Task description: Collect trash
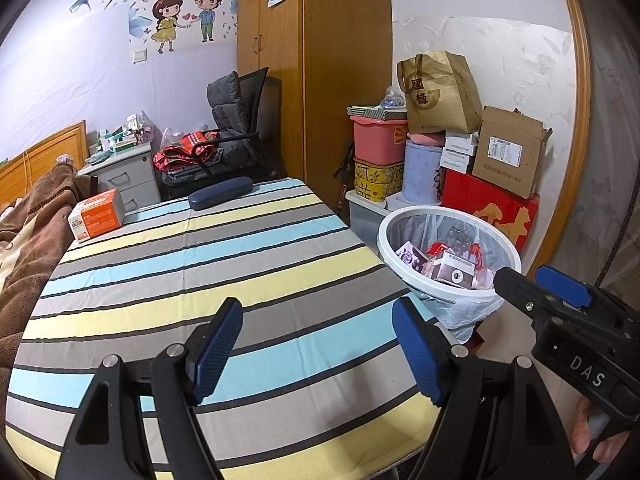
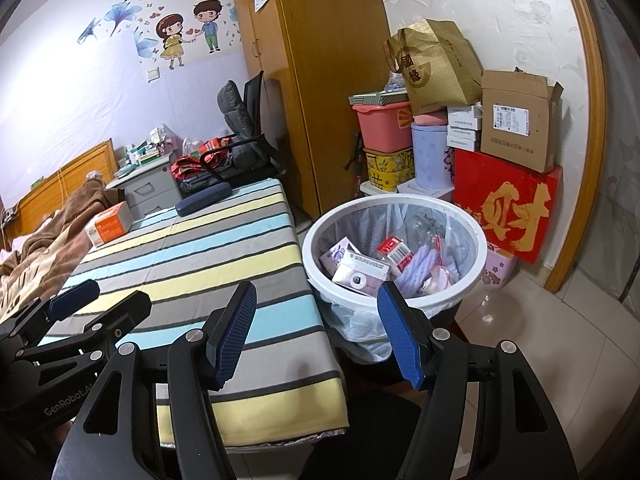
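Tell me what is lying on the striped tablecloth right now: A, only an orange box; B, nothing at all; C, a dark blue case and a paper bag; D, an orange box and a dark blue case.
D: the orange box sits at the far left edge of the striped tablecloth and the dark blue case lies at its far end.

The wall (image 1: pixel 60 80) is pale purple and has a cartoon sticker (image 1: pixel 186 16) of a girl and a boy with hearts and blue flowers. A tall wooden wardrobe (image 1: pixel 320 60) stands in the corner. In front of it is a black chair (image 1: pixel 240 120) with a grey cushion. A small grey drawer cabinet (image 1: pixel 124 176) sits beside a wooden headboard (image 1: pixel 44 160). The floor (image 2: pixel 560 340) has shiny pale tiles. A wooden door frame (image 2: pixel 592 120) curves along the right side.
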Demonstrator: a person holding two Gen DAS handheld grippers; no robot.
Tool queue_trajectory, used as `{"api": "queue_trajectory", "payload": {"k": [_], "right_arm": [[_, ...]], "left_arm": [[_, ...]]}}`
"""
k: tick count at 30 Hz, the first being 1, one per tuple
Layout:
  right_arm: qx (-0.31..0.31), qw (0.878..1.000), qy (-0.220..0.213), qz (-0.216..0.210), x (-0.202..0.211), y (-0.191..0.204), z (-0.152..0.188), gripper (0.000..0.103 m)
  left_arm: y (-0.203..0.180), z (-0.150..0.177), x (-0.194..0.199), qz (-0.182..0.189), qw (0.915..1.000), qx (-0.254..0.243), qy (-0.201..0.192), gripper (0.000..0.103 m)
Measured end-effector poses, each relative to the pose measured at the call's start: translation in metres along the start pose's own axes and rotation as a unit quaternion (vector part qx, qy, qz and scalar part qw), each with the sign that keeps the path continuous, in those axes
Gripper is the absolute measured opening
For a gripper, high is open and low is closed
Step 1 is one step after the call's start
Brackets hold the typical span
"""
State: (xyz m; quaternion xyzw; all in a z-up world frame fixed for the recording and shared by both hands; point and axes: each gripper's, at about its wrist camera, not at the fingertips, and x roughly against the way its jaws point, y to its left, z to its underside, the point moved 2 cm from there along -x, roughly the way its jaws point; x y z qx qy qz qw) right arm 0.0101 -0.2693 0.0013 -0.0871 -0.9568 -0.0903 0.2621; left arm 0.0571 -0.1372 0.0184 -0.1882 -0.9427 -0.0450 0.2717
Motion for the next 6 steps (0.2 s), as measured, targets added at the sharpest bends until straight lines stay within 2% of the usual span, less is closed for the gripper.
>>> {"api": "queue_trajectory", "payload": {"k": [6], "right_arm": [[0.001,1.000,-0.001,0.000,0.0002,0.0015,-0.0005,0.065]], "left_arm": [[0.0013,-0.0004,0.0024,-0.002,1.0000,0.000,-0.001,0.079]]}}
